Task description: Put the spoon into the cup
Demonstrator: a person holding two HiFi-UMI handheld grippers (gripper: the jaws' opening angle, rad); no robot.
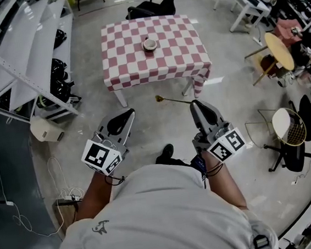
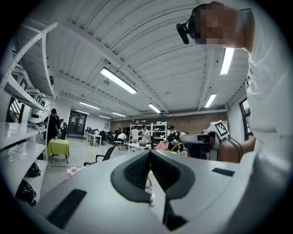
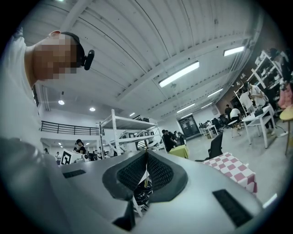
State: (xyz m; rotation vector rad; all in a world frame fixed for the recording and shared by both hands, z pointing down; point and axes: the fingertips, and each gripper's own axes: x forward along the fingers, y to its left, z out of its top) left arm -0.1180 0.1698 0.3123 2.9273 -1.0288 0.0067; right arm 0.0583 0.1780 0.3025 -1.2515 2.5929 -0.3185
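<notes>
A small cup (image 1: 150,43) stands on a low table with a red-and-white checked cloth (image 1: 132,63), some way ahead of me across the concrete floor. My right gripper (image 1: 194,104) is shut on the handle end of a thin gold spoon (image 1: 169,99); the spoon sticks out to the left with its bowl over the floor, short of the table. In the right gripper view the jaws (image 3: 146,157) meet on a thin gold sliver. My left gripper (image 1: 129,113) hangs level beside it, jaws closed tip to tip (image 2: 150,154) with nothing in them.
White shelf racks (image 1: 22,63) line the left side, with a white box (image 1: 45,129) and cables (image 1: 62,181) on the floor below them. A black office chair (image 1: 157,5) stands behind the table. Stools and chairs (image 1: 278,53) crowd the right. Bare floor separates me from the table.
</notes>
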